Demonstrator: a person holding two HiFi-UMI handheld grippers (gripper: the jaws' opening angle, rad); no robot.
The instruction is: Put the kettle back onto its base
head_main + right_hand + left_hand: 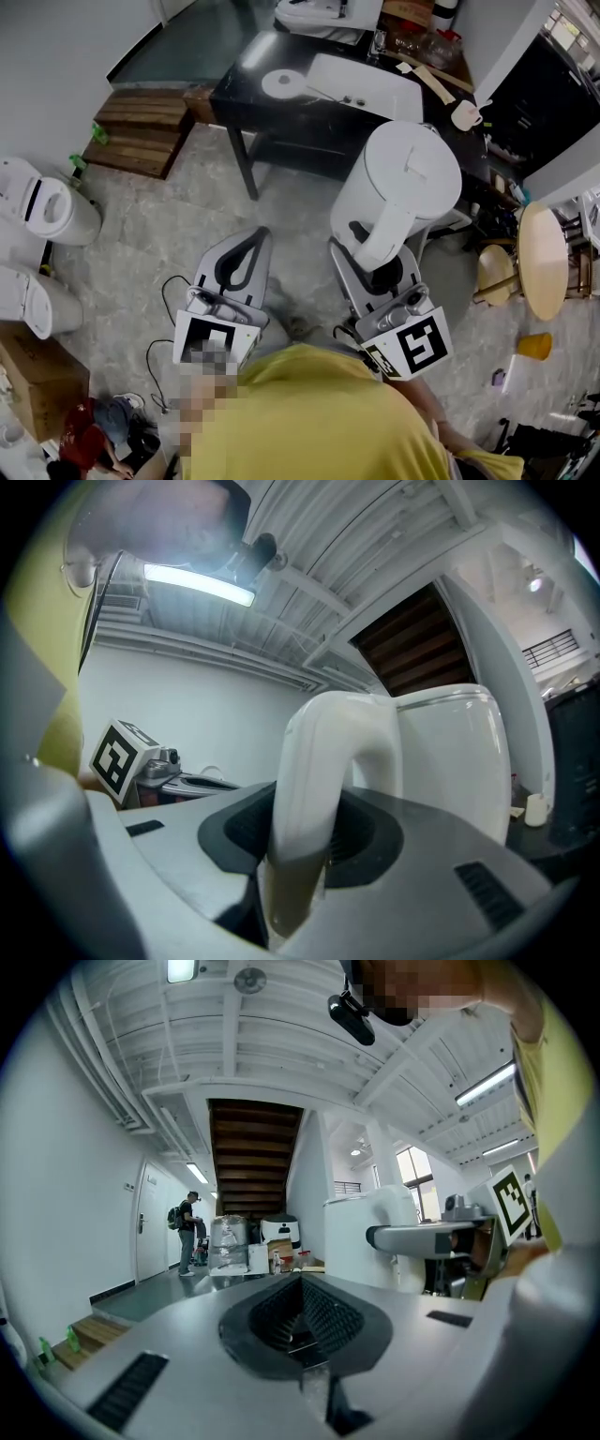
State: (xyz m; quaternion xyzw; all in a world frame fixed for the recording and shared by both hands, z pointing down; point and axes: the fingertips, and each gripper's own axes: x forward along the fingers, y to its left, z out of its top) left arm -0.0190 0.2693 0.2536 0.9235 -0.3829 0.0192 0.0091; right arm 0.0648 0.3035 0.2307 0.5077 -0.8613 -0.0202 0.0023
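A white electric kettle (pixel 398 192) hangs in the air above the floor, short of the black table (pixel 234 89). My right gripper (pixel 377 261) is shut on its curved handle (pixel 323 780), which fills the gap between the jaws; the kettle body (pixel 455 761) stands upright beyond. On the table's near left lies the round white base (pixel 281 82) with its cord. My left gripper (pixel 255 239) is held level to the left of the kettle, shut and with nothing in it (pixel 302 1288). In the left gripper view the kettle (pixel 361 1241) shows to the right.
A white slab (pixel 366 84), wooden utensils (pixel 441 84) and bottles lie on the table. Wooden steps (pixel 141 131) are at the far left, white machines (pixel 47 211) and a cardboard box (pixel 37 384) at the left. Round wooden stools (pixel 544 258) stand right. A person with a backpack (pixel 187 1232) stands far off.
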